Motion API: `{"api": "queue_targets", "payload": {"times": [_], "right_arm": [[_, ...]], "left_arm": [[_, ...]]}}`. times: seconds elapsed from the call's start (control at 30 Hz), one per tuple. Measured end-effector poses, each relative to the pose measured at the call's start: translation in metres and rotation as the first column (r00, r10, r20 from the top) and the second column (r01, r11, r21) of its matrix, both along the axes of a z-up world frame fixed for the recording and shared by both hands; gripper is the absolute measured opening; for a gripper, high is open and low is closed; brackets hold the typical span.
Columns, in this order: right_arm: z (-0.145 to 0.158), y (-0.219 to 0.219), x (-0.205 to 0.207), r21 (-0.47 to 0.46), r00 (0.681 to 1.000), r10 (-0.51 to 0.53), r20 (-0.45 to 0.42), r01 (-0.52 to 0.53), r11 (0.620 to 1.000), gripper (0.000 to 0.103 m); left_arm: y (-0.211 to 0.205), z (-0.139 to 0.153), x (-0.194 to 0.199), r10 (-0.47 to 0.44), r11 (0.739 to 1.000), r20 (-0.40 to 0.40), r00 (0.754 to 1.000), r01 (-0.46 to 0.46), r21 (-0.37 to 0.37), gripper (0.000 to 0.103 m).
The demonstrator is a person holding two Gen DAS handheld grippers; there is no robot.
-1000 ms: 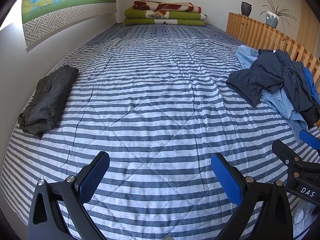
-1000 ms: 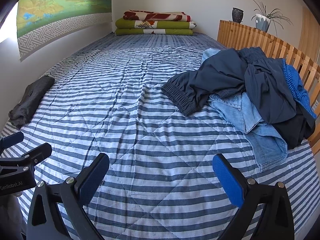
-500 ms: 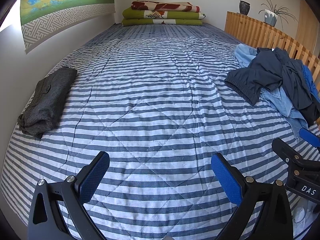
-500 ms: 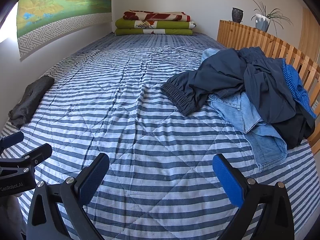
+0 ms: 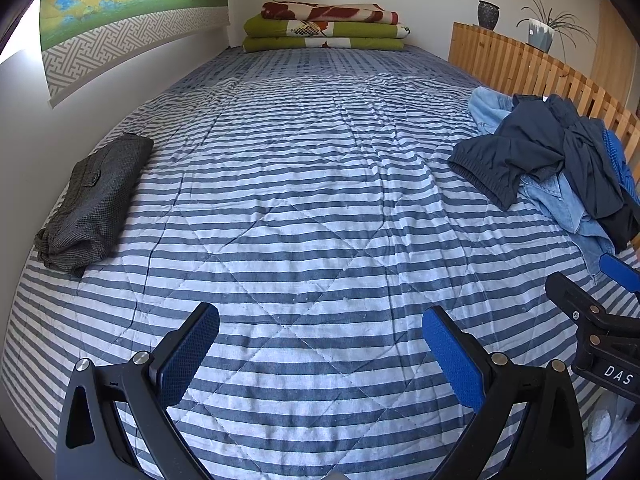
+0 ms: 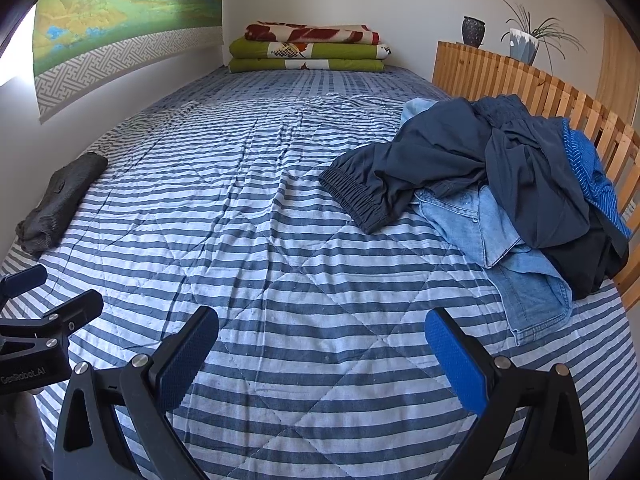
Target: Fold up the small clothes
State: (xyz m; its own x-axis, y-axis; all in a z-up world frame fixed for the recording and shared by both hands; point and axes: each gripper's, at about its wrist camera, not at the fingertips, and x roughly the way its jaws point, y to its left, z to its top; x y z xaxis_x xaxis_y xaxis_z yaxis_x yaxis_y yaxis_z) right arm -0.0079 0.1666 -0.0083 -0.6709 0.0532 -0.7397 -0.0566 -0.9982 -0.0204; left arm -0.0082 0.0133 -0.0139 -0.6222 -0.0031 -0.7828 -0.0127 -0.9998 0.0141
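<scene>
From the left wrist camera, the left gripper (image 5: 320, 344) hung over the near end of the bed (image 5: 320, 184), its blue-padded fingers (image 5: 188, 356) spread wide and holding nothing. The striped quilt filled the middle of the view. At nine o'clock a folded grey garment (image 5: 96, 200) lay flat near the bed's wall-side edge. At two to three o'clock sat the pile of unfolded clothes (image 5: 560, 168): a dark navy piece with an elastic waistband draped over light blue denim, pressed against the wooden slatted rail (image 5: 528, 68). At twelve o'clock, at the far end, a stack of folded blankets (image 5: 324, 28) rested against the wall. The right gripper (image 5: 600, 312) showed only in part at four o'clock, beside the left one and well apart from the pile.

From the right wrist camera, the right gripper (image 6: 322, 344) also hovered above bare quilt with its fingers (image 6: 456, 360) wide apart and empty. The clothes pile (image 6: 500, 184) lay at one to three o'clock, the navy waistband reaching toward the bed's middle, denim beneath it, a bright blue patterned piece against the rail. The folded grey garment (image 6: 60, 204) lay at nine o'clock. The left gripper's black frame (image 6: 36, 332) entered at eight o'clock. A dark vase (image 6: 473, 31) and a potted plant (image 6: 528, 40) stood atop the rail at one o'clock.
</scene>
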Motion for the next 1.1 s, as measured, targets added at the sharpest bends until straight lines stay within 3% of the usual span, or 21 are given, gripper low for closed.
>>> {"api": "queue_targets", "payload": {"times": [0.23,0.5,0.7,0.87,1.03,1.1], "right_arm": [[-0.003,0.019,-0.004,-0.015,1.0,-0.02,-0.011,0.02,1.0,0.101],[0.004,0.077,-0.015,-0.052,0.993,-0.116,0.006,0.116,0.992,0.101],[0.021,0.145,-0.029,-0.086,0.976,-0.216,0.006,0.216,0.973,0.1],[0.053,0.216,-0.053,0.041,0.945,-0.32,-0.069,0.323,0.945,0.097],[0.07,0.306,-0.088,-0.059,0.894,-0.447,-0.024,0.445,0.894,0.093],[0.072,0.328,-0.102,-0.054,0.88,-0.475,-0.013,0.473,0.879,0.093]], "left_arm": [[0.001,-0.002,-0.004,-0.001,1.0,0.012,1.0,0.001,0.009,0.103],[0.01,-0.014,-0.008,-0.024,1.0,0.057,0.998,0.024,0.007,0.103],[0.005,-0.024,-0.014,0.008,0.998,0.113,0.994,-0.016,0.065,0.102],[0.011,-0.011,-0.012,0.014,0.997,0.08,0.997,-0.02,0.073,0.102],[0.011,0.007,-0.014,0.045,0.993,0.076,0.996,-0.053,0.105,0.102],[0.011,0.015,-0.013,0.054,0.994,0.07,0.996,-0.06,0.087,0.102]]}}
